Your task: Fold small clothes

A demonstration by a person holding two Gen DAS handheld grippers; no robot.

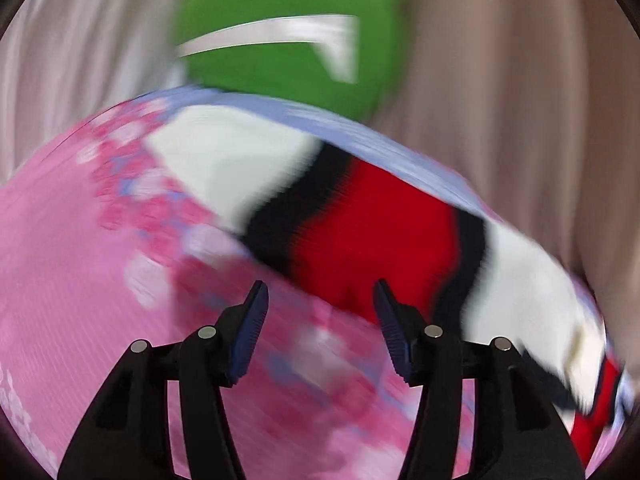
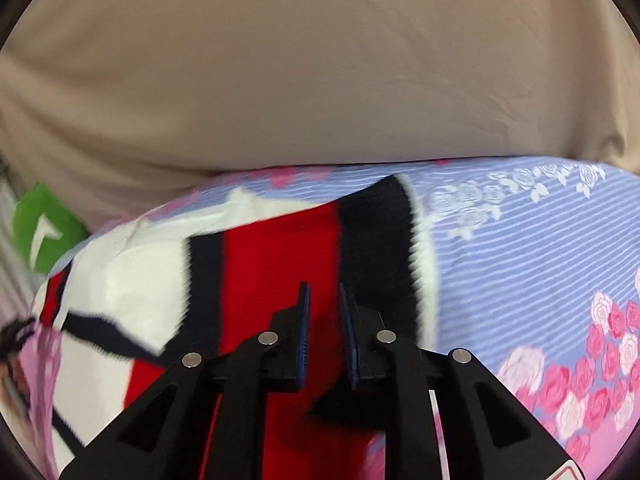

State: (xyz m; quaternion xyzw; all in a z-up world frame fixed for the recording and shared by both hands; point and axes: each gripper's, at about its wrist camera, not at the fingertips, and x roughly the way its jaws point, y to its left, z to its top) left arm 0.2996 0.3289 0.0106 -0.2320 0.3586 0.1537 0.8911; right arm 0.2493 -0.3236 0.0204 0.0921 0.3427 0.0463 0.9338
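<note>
Knit garment (image 2: 280, 248), red/white/black blocks, lies mid-frame on floral striped bedsheet (image 2: 540, 240). Right tongs (image 2: 324, 300) nearly closed, pinching its red panel. Left tongs (image 1: 320, 300) spread open, empty, above it. Green bag (image 1: 288, 40) top centre, blurred.

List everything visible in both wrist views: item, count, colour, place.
garment: one, white, red and black bands, lying on the floral sheet.
floral sheet: one, lilac stripes with pink and white roses, spread under the garment.
green object: one, green with white marking, beyond the sheet's far edge; blurred.
beige cloth: one, beige, behind the sheet.
left gripper: one, black with blue fingers, open above the sheet.
right gripper: one, black with blue fingers, narrow gap, over the garment's red band; grip unclear.
</note>
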